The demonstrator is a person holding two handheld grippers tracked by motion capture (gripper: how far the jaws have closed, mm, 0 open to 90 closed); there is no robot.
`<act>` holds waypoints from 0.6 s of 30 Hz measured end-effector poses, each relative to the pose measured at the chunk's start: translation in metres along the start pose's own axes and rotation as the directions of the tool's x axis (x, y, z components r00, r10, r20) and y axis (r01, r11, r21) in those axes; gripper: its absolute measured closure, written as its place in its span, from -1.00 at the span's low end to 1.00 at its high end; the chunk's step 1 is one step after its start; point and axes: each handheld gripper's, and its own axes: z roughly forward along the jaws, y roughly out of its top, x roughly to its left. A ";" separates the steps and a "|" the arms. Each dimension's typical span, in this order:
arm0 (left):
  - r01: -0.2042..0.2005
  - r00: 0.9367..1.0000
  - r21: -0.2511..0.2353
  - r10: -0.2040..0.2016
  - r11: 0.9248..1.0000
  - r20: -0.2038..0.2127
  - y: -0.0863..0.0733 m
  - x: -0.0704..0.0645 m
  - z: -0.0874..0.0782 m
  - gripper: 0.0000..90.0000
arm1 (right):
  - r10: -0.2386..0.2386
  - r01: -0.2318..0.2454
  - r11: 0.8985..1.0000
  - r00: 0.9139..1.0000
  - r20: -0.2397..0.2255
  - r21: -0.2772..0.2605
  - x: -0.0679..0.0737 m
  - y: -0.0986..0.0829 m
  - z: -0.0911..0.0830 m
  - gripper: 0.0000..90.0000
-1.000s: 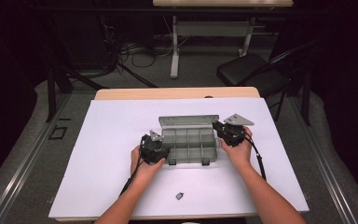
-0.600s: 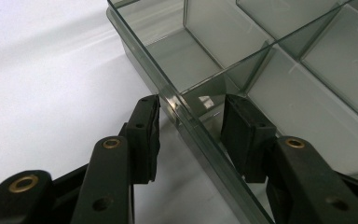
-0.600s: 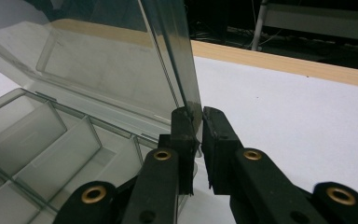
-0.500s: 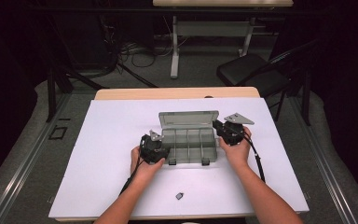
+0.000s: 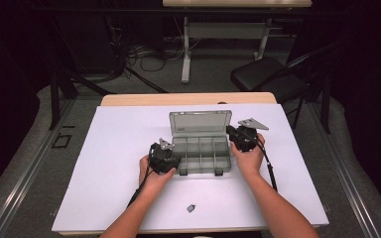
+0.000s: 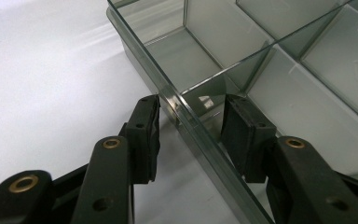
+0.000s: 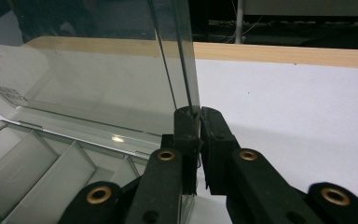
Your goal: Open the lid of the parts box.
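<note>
A smoky clear compartment box (image 5: 201, 154) sits in the middle of the white table (image 5: 114, 144), its lid (image 5: 198, 123) standing up at the back. My left gripper (image 5: 174, 159) is at the box's near left corner. In the left gripper view its jaws straddle the box's side wall (image 6: 168, 88) with a gap on each side, so this gripper (image 6: 189, 133) is open. My right gripper (image 5: 231, 134) holds the lid's right edge. In the right gripper view the gripper (image 7: 196, 116) is shut on the thin lid (image 7: 98, 84), above the empty compartments (image 7: 37, 163).
A small dark piece (image 5: 191, 208) lies on the table near the front edge. A wooden strip (image 5: 188, 99) borders the table's far side. Beyond it are a black chair (image 5: 268, 79), a desk frame and cables on the floor.
The lid has swung up from a low tilt to nearly upright, and my right gripper has risen with it. My left gripper has stayed at the box's left wall.
</note>
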 end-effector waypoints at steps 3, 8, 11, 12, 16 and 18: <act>0.001 1.000 0.000 -0.001 1.000 -0.001 0.000 0.000 0.000 0.26 | 0.001 -0.001 1.000 1.000 0.008 0.003 0.000 0.001 0.002 0.92; 0.001 1.000 0.000 -0.001 1.000 -0.001 0.000 0.000 0.000 0.26 | 0.014 -0.014 1.000 1.000 0.028 0.012 0.001 0.004 0.006 0.94; 0.001 1.000 0.000 -0.001 1.000 0.000 0.000 0.000 0.000 0.26 | 0.022 -0.022 0.999 0.999 0.039 0.025 0.002 0.006 0.008 0.94; 0.001 1.000 0.000 -0.001 1.000 0.000 0.000 0.000 0.000 0.26 | 0.022 -0.023 0.999 0.999 0.042 0.029 0.002 0.007 0.009 0.94; 0.002 1.000 -0.001 -0.002 1.000 0.001 0.000 0.000 0.000 0.25 | 0.025 -0.027 0.999 0.998 0.053 0.039 0.002 0.009 0.013 0.95; 0.005 1.000 -0.006 -0.005 1.000 0.000 0.000 0.000 0.001 0.25 | 0.039 -0.042 0.998 0.998 0.055 0.048 0.001 0.011 0.017 0.95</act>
